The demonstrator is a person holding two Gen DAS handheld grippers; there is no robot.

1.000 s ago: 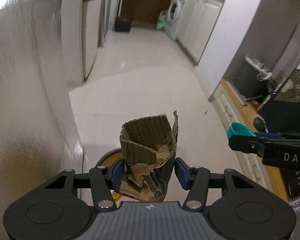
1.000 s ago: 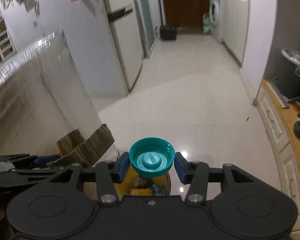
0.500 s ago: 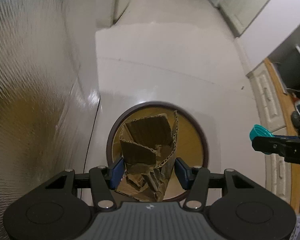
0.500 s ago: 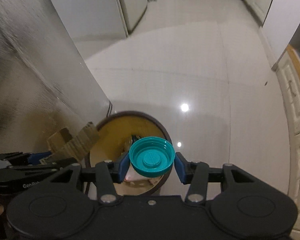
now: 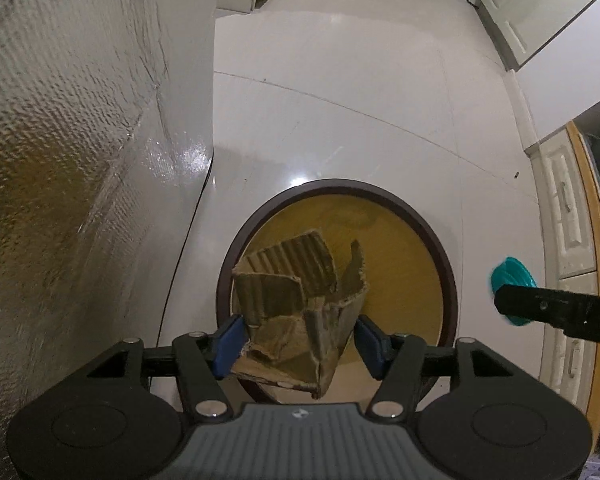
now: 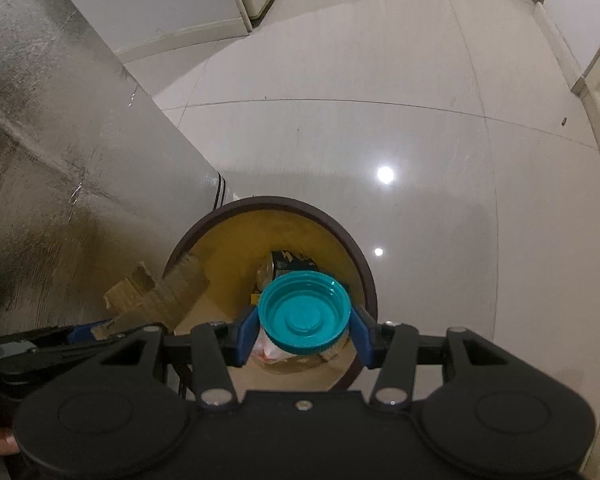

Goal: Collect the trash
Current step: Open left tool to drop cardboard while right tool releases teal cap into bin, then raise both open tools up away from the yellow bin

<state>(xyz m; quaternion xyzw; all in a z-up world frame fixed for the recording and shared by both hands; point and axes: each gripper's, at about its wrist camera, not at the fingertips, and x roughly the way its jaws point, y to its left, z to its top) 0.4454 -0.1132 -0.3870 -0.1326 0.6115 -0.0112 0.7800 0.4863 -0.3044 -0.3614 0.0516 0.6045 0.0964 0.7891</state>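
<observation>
The left hand-held gripper (image 5: 298,340) has just been opening its jaws around the crumpled brown corrugated cardboard piece (image 5: 300,312). The cardboard sits between the blue pads above the round dark-rimmed bin with a yellow inside (image 5: 436,240), the right pad looking just clear of it. The right hand-held gripper (image 6: 304,330) clamps the teal ribbed plastic bottle cap (image 6: 304,312) over the same bin, above wrappers already inside. The cardboard is wide and lies toward the bin's left rim: freed crooked, it could catch that rim and tip onto the white tiled floor (image 5: 340,100). The light cap, let go near the edge, might bounce off the rim and roll away
</observation>
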